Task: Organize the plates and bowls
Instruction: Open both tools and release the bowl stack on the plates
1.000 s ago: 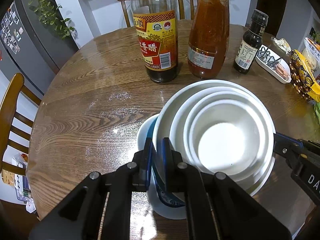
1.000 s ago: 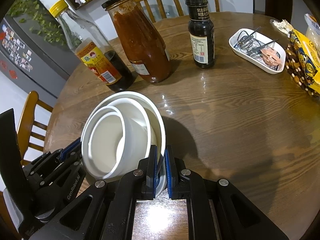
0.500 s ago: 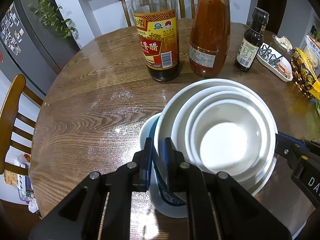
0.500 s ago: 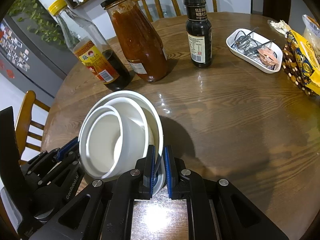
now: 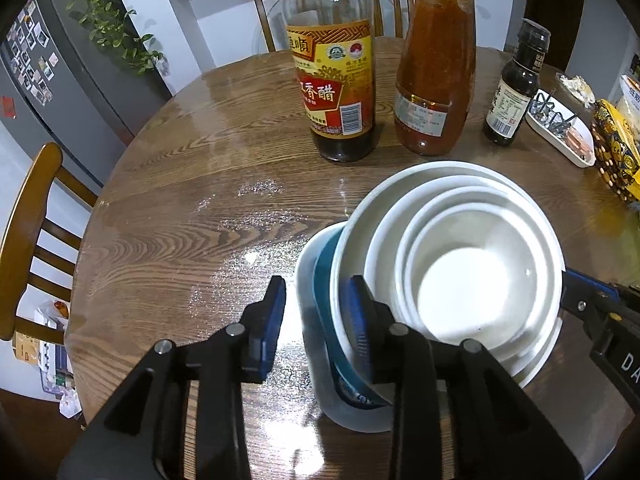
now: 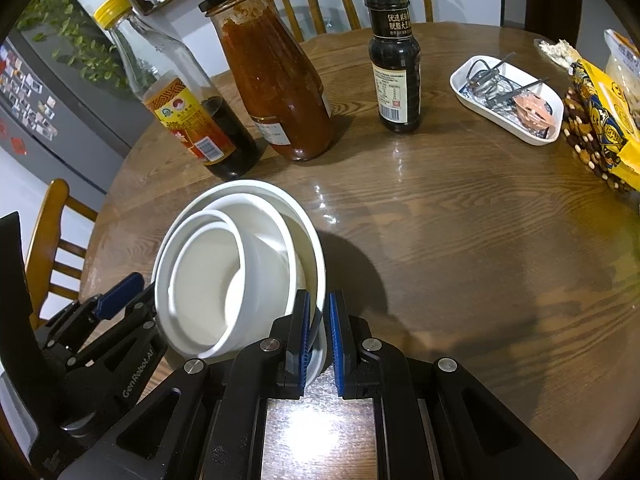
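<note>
A stack of nested white bowls (image 5: 472,280) sits on a blue-rimmed white plate (image 5: 320,312) on the round wooden table (image 5: 192,216). My left gripper (image 5: 316,312) is open, its fingers either side of the plate's and lowest bowl's left rim. In the right wrist view the bowl stack (image 6: 232,276) tilts left, and my right gripper (image 6: 318,316) is shut on the stack's right rim. The left gripper shows there at lower left (image 6: 120,292).
A vinegar bottle (image 5: 332,80), a red sauce jar (image 5: 436,72) and a small dark bottle (image 5: 516,88) stand behind the stack. A white tray of clips (image 6: 508,100) and yellow snack bags (image 6: 600,120) lie at the right. Wooden chairs surround the table.
My left gripper has opened and let go of the plate rim. Both views sit slightly closer to the table; the right gripper stays clamped on the rim.
</note>
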Motion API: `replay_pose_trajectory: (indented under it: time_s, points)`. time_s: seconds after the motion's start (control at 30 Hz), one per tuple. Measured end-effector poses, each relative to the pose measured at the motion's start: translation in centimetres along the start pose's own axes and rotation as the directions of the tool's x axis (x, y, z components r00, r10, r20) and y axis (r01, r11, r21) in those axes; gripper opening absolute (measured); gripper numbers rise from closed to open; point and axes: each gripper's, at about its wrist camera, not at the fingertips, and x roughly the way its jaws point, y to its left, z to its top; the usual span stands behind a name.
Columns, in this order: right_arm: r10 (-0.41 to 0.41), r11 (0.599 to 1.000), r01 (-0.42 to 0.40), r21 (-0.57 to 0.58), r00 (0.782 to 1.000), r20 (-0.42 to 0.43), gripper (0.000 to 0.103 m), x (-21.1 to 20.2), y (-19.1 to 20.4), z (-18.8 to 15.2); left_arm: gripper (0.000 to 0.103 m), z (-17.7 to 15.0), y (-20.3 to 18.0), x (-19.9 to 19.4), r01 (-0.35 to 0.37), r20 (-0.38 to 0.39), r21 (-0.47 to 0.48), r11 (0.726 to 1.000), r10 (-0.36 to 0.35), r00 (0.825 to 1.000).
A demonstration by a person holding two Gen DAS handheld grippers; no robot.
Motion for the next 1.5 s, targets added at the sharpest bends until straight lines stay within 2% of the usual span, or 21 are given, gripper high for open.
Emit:
replay_pose_trajectory:
  time_s: [0.27, 0.57, 0.73, 0.9, 1.13, 1.5]
  points:
    - [-0.008, 1.000, 0.008, -0.003, 1.000, 0.000, 0.012, -0.1, 0.1, 0.0, 0.036, -0.1, 0.1, 0.0, -0.010, 0.004, 0.002, 1.000, 0.010, 1.000]
    - [-0.018, 1.000, 0.018, -0.007, 1.000, -0.003, 0.012, 0.0, 0.1, 0.0, 0.047, -0.1, 0.5, 0.0, -0.024, 0.006, -0.007, 1.000, 0.024, 1.000]
    - [-0.043, 0.999, 0.043, -0.006, 0.999, 0.002, 0.022, -0.1, -0.1, 0.1, 0.051, -0.1, 0.7, 0.1, -0.027, 0.002, -0.016, 1.000, 0.027, 1.000]
    - [-0.049, 0.999, 0.049, -0.002, 0.999, -0.001, 0.029, -0.2, -0.4, 0.3, 0.052, 0.0, 0.6, 0.1, -0.033, 0.001, -0.016, 0.999, 0.033, 0.999]
    - [-0.070, 0.998, 0.070, 0.005, 0.998, -0.001, 0.044, -0.2, -0.9, 0.4, 0.053, 0.1, 0.7, 0.2, -0.034, -0.004, -0.028, 0.999, 0.034, 0.999]
    - [-0.093, 0.996, 0.093, 0.004, 0.996, 0.001, 0.051, -0.1, -1.2, 0.4, 0.067, 0.1, 1.0, 0.2, -0.059, -0.003, -0.040, 0.997, 0.059, 0.998]
